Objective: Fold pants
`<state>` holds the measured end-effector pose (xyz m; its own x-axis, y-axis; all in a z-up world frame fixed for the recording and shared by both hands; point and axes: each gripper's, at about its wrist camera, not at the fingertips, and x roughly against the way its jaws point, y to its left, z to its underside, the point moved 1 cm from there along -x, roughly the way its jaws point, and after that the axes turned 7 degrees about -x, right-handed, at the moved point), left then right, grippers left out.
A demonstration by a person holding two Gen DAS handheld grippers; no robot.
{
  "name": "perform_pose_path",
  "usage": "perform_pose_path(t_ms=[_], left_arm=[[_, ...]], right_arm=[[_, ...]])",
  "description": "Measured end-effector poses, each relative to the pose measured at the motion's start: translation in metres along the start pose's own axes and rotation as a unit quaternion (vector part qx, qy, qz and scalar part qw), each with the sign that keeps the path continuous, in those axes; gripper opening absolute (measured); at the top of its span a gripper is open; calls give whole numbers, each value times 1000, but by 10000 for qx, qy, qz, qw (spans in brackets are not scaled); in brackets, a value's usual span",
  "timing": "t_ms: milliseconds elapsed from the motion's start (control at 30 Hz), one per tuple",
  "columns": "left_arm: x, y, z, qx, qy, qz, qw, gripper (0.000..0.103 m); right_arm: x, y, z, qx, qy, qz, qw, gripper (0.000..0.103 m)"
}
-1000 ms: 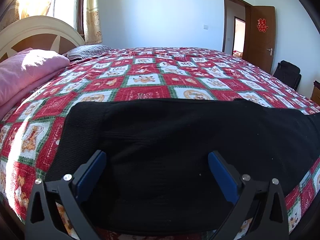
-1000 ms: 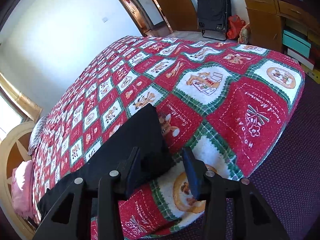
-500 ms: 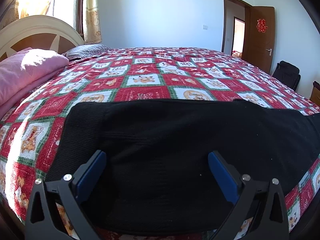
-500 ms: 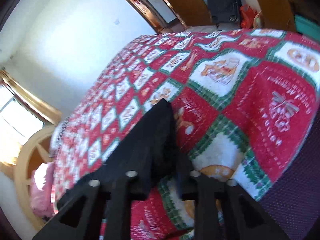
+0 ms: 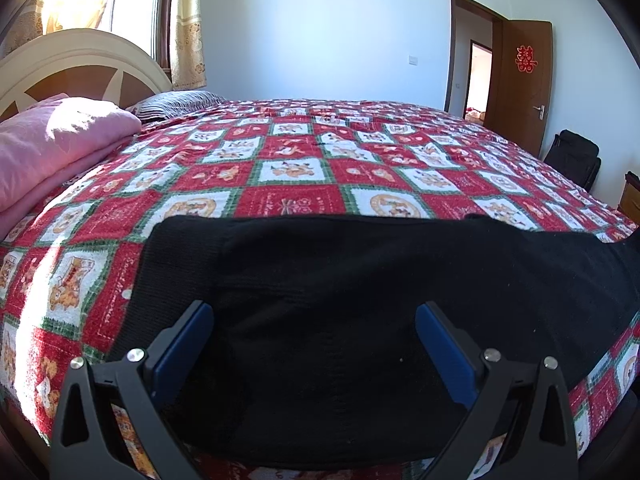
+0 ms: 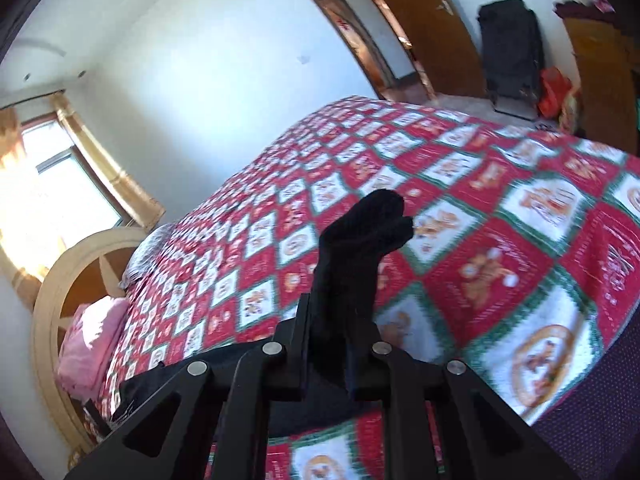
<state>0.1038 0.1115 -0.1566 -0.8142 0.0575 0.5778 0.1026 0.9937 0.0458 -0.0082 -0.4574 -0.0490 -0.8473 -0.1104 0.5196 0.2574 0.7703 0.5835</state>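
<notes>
Red double-happiness sign 囍 (image 5: pixel 526 59) on brown door (image 5: pixel 528 92), quilt's stitched script too small to read

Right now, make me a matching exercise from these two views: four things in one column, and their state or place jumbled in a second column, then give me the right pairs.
Things:
1. left hand-held gripper
2. right hand-held gripper
3. pink blanket
4. black bag

States or places:
A. folded by the headboard
B. shut on the pants' leg end
C. on the floor near the door
D. open, jaws apart over the black pants

Pairs: 1-D, 2-B, 3-A, 4-C
</notes>
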Motion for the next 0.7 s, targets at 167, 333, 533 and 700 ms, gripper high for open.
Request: perform_pose_path(t_ms=[167,333,533,700], left_arm=[[0,8,-2,117,-18,2,9999,103],[-1,11,-3,176,-27,28,9998,103],[0,12,-3,192,-44,70,9998,103],[0,11,-3,194,-50,104,9997,103]], right_arm=[[-13,58,18,571,220,-285,9977,13],[-39,104,41,955,530,-513,9927,13],[-75,152,74,1330,979,-779,9832,13],[-112,186,113,1696,1416,-856,9715,13]])
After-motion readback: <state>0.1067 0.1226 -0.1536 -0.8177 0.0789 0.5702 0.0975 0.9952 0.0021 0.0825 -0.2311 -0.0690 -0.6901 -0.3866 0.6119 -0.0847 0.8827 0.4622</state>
